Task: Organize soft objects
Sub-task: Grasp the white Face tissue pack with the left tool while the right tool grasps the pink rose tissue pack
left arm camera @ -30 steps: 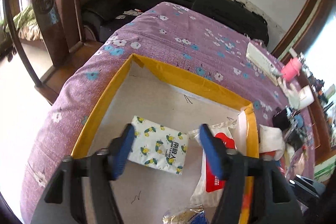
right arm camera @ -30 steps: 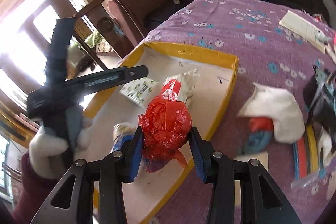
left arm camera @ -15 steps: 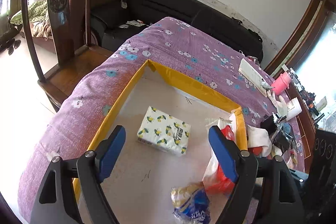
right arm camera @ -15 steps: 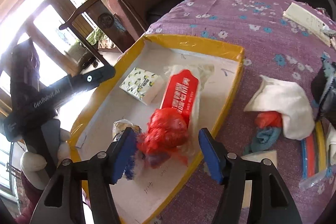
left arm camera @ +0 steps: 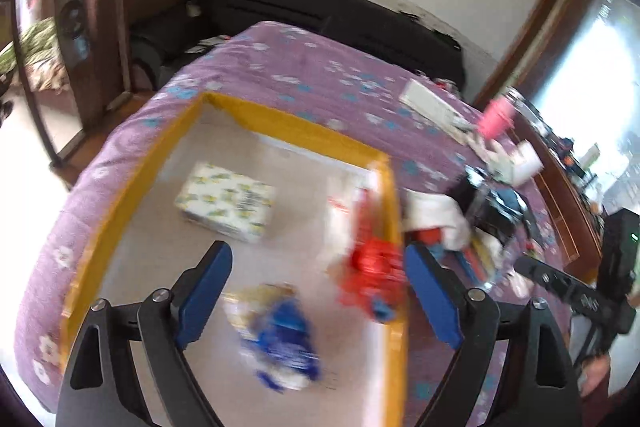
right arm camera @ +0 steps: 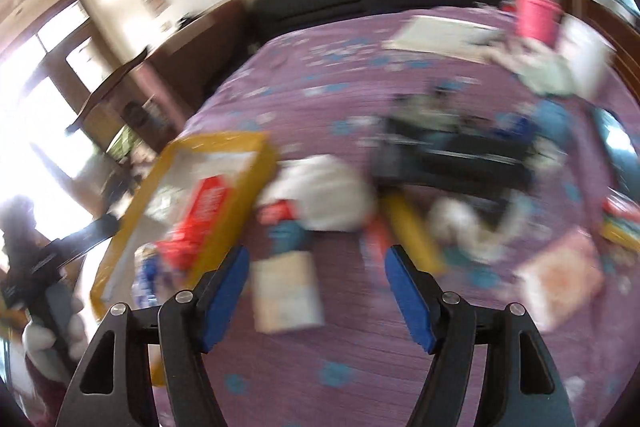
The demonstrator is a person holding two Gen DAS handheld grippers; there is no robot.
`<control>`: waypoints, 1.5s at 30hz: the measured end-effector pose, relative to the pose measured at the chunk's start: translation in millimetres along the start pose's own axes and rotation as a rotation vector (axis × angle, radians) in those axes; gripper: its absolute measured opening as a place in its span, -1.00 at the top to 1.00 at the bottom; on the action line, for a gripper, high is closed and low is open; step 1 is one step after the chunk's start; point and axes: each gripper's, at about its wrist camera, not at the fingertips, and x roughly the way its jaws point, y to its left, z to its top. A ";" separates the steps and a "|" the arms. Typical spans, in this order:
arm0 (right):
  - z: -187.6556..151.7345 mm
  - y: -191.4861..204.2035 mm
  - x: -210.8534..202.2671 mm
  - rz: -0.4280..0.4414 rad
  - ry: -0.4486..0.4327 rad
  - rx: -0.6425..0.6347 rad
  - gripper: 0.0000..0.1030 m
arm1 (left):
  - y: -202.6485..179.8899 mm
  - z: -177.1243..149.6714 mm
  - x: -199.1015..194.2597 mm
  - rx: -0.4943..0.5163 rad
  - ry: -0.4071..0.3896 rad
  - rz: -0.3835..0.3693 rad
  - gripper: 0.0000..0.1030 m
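A yellow-rimmed box [left arm camera: 280, 125] lies on the purple flowered cloth. In it lie a lemon-print tissue pack [left arm camera: 226, 201], a red and white pack [left arm camera: 352, 211], a crumpled red bag [left arm camera: 372, 275] by the right rim and a blue and white bag [left arm camera: 280, 339]. My left gripper [left arm camera: 318, 291] is open and empty above the box. My right gripper [right arm camera: 318, 297] is open and empty over the cloth right of the box [right arm camera: 224, 143], above a pale flat pack [right arm camera: 286, 293]. A white cloth bundle [right arm camera: 324, 191] lies just beyond. Both views are blurred.
Clutter covers the right side of the cloth: a black item [right arm camera: 452, 155], a yellow stick [right arm camera: 412, 235], a pink cup [right arm camera: 536, 13], a white flat box [right arm camera: 440, 33], a pink card [right arm camera: 560, 279]. A wooden chair [left arm camera: 92, 27] and black sofa [left arm camera: 320, 11] stand behind.
My right gripper let go of the red bag in the box and swung right over the cloth. My left gripper drew back, still open.
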 end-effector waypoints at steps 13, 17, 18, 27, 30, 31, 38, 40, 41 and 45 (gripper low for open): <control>-41.5 -104.3 -55.1 -0.123 -0.099 0.133 -0.50 | -136.7 -54.6 67.8 0.212 0.208 -0.083 -0.82; -49.1 -130.3 -61.5 -0.130 -0.105 0.174 -0.51 | -151.3 -70.3 96.1 0.251 0.257 -0.005 -0.82; -50.9 -137.0 -61.8 -0.131 -0.102 0.185 -0.51 | -151.8 -72.6 100.4 0.252 0.269 0.000 -0.82; -54.2 -158.0 -40.0 -0.067 -0.040 0.262 -0.52 | -164.5 -76.4 115.4 0.309 0.257 0.078 -0.83; -51.6 -157.9 -29.0 -0.050 -0.015 0.273 -0.51 | -169.1 -79.2 116.3 0.307 0.295 -0.037 -0.83; -50.3 -157.5 -26.2 -0.047 -0.008 0.275 -0.51 | -170.9 -80.7 115.4 0.312 0.298 -0.062 -0.83; -40.5 -156.4 -13.6 -0.042 -0.005 0.302 -0.57 | -155.1 -72.2 119.4 0.252 0.270 -0.009 -0.83; -38.3 -156.3 -11.7 -0.047 -0.011 0.307 -0.60 | -156.6 -71.3 119.9 0.252 0.269 -0.007 -0.83; -36.6 -156.3 -10.4 -0.049 -0.012 0.310 -0.60 | -159.6 -71.0 121.9 0.257 0.262 0.001 -0.83; -28.6 -158.1 -4.6 -0.068 -0.014 0.334 -0.61 | -172.0 -70.2 132.3 0.282 0.234 0.056 -0.83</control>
